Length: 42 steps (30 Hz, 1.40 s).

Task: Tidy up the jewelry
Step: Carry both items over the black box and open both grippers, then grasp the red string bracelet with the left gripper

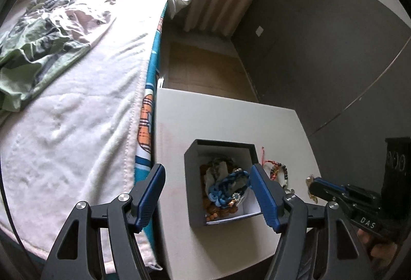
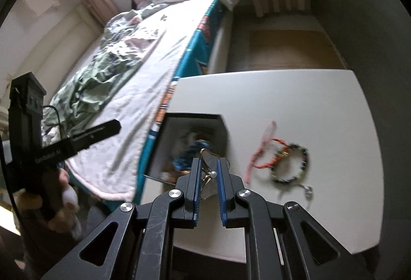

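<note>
The right gripper is pinching what looks like a gold necklace beside the black box; the left gripper is gaping wide, holding nothing.

From where I'm driving I count one black box on the one white table. Two bracelets lie loose right of it: a red cord one and a dark beaded one. One gold piece with a pearl sits between my right gripper pads. Can't count the tangle inside the box.
</note>
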Each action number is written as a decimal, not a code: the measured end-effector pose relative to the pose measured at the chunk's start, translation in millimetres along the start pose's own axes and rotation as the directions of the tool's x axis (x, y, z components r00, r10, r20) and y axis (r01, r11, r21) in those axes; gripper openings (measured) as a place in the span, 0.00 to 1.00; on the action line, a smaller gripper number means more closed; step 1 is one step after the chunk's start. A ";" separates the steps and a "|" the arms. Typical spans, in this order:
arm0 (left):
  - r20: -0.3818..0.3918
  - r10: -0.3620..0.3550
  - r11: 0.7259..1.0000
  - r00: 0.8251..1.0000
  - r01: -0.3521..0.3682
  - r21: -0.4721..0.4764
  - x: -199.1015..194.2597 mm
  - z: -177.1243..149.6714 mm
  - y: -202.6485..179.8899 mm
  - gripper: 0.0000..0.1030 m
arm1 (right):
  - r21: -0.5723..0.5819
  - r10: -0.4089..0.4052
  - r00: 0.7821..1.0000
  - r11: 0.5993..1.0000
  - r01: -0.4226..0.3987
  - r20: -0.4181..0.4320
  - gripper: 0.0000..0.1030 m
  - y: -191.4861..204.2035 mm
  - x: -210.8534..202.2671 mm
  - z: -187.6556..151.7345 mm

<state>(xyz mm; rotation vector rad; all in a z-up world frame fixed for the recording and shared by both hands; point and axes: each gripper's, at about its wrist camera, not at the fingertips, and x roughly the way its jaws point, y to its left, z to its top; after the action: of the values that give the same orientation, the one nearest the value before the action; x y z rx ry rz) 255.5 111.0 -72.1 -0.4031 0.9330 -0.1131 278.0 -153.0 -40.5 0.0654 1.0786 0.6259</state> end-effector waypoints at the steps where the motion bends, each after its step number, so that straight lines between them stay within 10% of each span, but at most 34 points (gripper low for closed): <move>1: 0.006 0.001 1.000 1.000 -0.001 -0.002 -3.8 -0.4 2.2 0.67 | 0.001 0.017 1.000 1.000 -0.017 -0.001 0.13 3.6 1.7 1.8; 4: 0.020 0.009 1.000 1.000 -0.009 -0.008 -11.6 -0.5 7.9 0.67 | 0.008 0.113 0.993 0.994 -0.113 0.017 0.13 15.8 4.7 8.9; 8: 0.039 0.020 1.000 0.999 -0.019 -0.016 -22.2 -0.3 13.8 0.67 | 0.058 0.143 0.990 0.988 -0.144 0.022 0.55 15.9 6.8 11.0; 42: -0.128 -0.065 0.967 0.990 0.093 0.235 52.0 -11.7 -115.8 0.67 | 0.356 -0.107 0.993 0.931 0.081 0.054 0.67 -143.3 -43.9 -46.6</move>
<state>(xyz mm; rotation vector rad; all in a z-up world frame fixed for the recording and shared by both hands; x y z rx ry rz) 286.1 -12.8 -73.1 -0.2095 1.0075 -0.3235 288.7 -305.2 -77.6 0.3447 1.1070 0.3346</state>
